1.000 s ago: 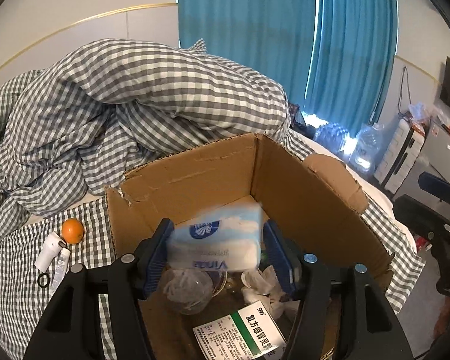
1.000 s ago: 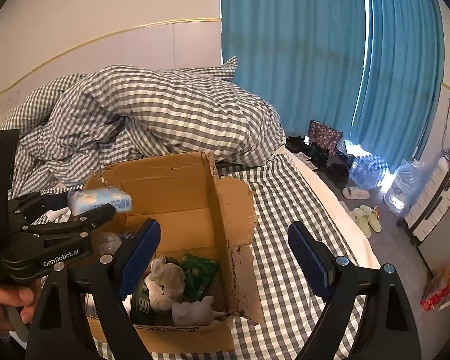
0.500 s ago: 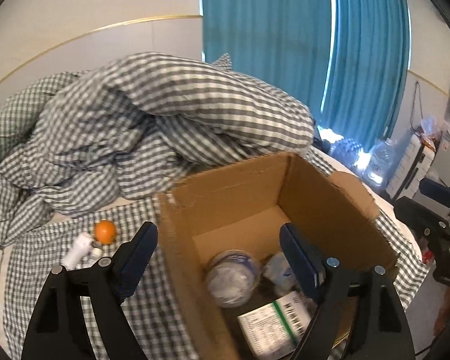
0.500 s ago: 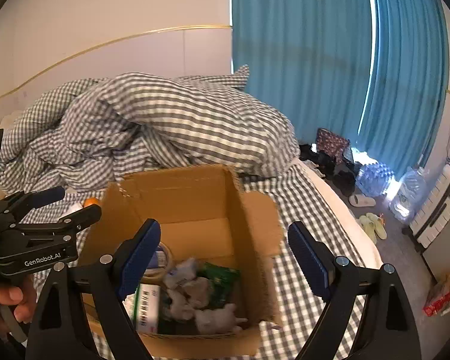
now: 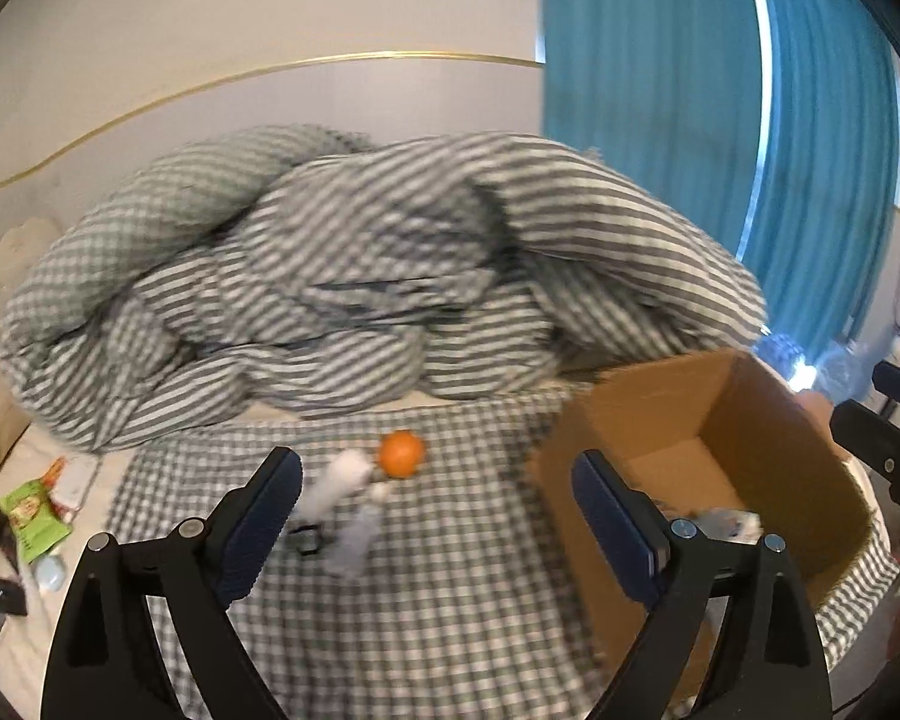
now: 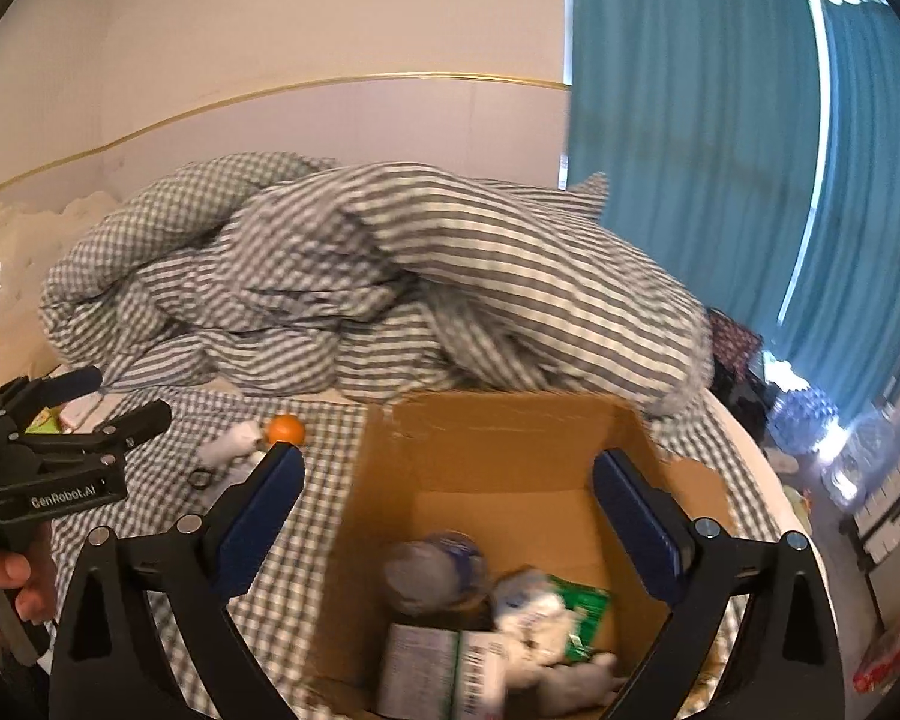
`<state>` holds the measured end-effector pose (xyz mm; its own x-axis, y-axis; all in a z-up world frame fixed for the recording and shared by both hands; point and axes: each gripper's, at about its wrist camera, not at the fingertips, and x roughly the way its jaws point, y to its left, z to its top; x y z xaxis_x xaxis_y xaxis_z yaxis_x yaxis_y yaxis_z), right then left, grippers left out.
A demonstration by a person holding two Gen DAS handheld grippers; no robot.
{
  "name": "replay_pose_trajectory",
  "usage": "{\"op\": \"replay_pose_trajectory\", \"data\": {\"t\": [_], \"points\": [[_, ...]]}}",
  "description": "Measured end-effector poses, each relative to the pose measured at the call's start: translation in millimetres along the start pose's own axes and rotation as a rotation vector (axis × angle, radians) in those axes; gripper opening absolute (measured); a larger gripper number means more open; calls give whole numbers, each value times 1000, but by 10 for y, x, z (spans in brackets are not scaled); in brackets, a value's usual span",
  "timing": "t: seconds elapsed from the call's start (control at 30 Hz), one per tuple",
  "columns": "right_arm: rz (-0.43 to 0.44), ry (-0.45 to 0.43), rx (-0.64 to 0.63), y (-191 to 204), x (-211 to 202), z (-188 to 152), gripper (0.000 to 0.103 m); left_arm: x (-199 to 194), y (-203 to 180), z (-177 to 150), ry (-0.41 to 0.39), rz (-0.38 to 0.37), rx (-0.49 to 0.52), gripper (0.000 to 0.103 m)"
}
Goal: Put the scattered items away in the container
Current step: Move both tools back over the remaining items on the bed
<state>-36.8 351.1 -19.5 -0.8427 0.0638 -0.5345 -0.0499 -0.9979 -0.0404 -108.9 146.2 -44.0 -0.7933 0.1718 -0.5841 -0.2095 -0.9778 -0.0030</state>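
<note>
We see a checked bedsheet (image 5: 450, 600) with an orange (image 5: 400, 452) beside a blurred white item (image 5: 336, 483), just beyond our left gripper (image 5: 435, 516), whose empty jaws are opening. Our right gripper (image 6: 447, 516), also opening and empty, hovers over the cardboard box (image 6: 510, 426), where a medicine carton (image 6: 432, 666) and wrappers lie. A rumpled duvet (image 6: 360, 282) borders the box behind; bare sheet lies left.
</note>
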Motion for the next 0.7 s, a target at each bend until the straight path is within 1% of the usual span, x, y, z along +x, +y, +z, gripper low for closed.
{"op": "replay_pose_trajectory", "data": {"t": [0.17, 0.3, 0.5, 0.7], "points": [[66, 6, -46, 483, 109, 90, 98, -38, 542, -57, -1, 57, -60, 95], [99, 15, -93, 845, 218, 131, 98, -51, 903, -141, 8, 92, -100, 96], [145, 37, -125, 1196, 403, 124, 98, -20, 1269, -254, 24, 125, -134, 96], [161, 61, -145, 1389, 572, 98, 98, 92, 1452, -332, 43, 133, -156, 96]]}}
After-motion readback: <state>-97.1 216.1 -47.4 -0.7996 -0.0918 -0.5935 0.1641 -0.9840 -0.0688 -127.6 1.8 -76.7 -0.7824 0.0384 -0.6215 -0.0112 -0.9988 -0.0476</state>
